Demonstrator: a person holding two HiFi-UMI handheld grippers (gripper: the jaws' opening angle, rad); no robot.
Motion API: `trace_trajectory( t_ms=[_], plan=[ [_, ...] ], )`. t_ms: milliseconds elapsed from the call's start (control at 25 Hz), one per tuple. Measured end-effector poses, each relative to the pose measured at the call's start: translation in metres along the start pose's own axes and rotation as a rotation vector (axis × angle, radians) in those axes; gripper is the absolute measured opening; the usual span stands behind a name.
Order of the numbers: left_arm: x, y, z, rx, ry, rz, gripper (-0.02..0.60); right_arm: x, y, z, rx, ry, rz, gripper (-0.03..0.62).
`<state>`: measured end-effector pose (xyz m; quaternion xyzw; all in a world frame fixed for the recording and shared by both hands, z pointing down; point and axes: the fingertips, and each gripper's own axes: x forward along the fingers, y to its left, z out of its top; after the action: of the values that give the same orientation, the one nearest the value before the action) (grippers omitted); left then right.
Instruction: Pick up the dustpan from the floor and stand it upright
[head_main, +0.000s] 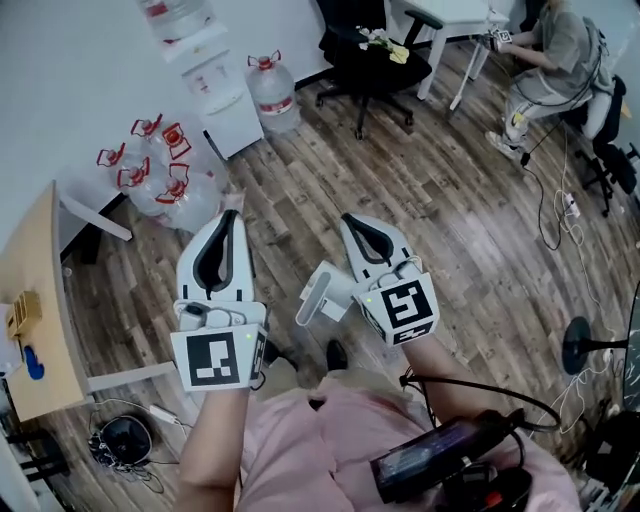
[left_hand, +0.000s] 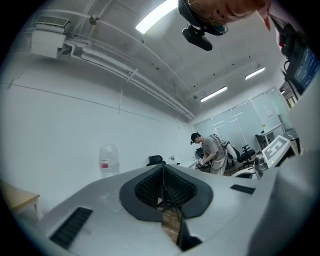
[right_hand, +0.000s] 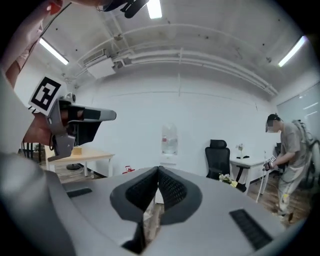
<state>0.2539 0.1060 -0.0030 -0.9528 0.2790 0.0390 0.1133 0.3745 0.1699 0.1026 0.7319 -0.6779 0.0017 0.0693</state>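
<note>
Hovering with jaws together – left tool (head_main: 231, 207), right tool (head_main: 349, 219)

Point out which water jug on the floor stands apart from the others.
The jug just right of the white water dispenser, by the wall. It stands alone, while the other jugs huddle in a cluster to the left of the dispenser.
</note>
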Motion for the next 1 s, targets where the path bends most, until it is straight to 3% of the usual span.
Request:
trace_trajectory(
  t_ms=[280, 600, 1000],
  plan=[
    [0.001, 0.008, 0.019, 0.008, -0.032, 0.026, 0.015, 0.016, 0.003, 0.039, -0.034, -0.07, -0.022, 0.002],
    [0.002, -0.006, 0.02, -0.01, -0.003, 0.022, 0.015, 0.019, 0.009, 0.048, -0.049, -0.085, 0.029, 0.0],
    [0.0, -0.005, 0.015, -0.016, 0.008, 0.019, 0.015, 0.021, 0.017, 0.052, -0.046, -0.103, 0.03, 0.0]
  ],
)
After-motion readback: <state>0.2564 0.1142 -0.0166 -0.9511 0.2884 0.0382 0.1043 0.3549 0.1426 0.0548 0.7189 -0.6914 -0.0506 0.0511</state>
